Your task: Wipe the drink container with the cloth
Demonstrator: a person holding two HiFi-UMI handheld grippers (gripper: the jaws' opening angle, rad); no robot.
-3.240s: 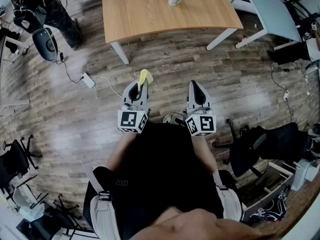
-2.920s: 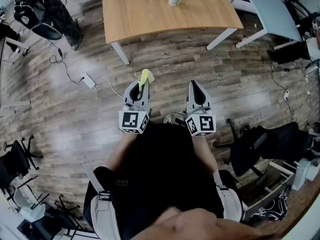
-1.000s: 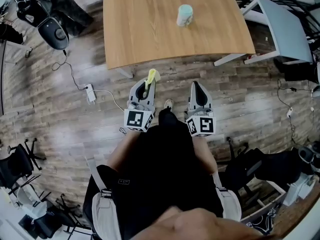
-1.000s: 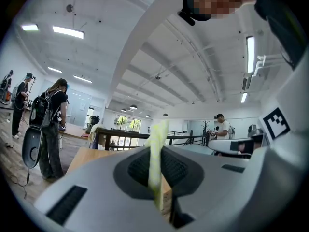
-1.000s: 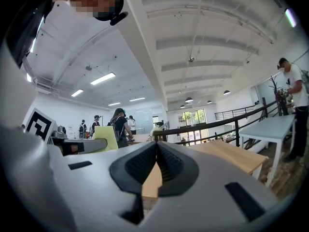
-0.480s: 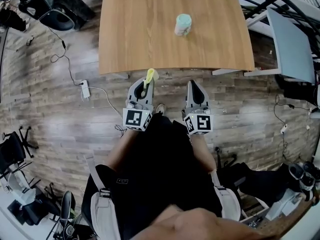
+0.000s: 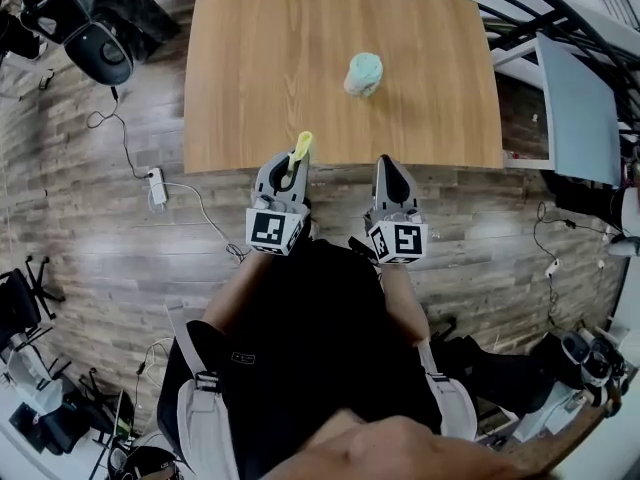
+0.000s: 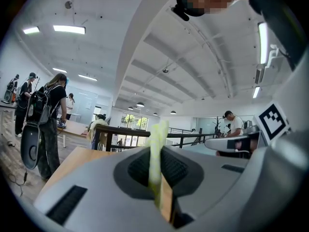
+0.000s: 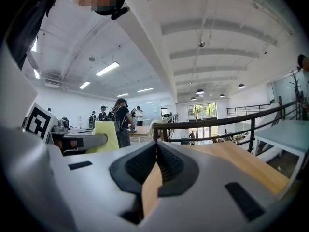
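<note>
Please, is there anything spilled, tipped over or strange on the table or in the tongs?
Nothing stands out. The drink container sits alone on the table, with no spill around it. The left tongs pinch the yellow cloth; the right tongs are shut and empty.

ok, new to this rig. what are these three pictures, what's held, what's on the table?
No robot: a person holds a two-jaw gripper in each hand. The top-down picture is from a camera on the person's head; the other two are from cameras riding on each gripper, looking along its jaws. The left gripper has its jaws shut on a yellow-green cloth. The right gripper has its jaws together, empty. The marker cubes belong to the grippers. Ahead, a wooden table bears one pale green drink container, not yet touched.
</note>
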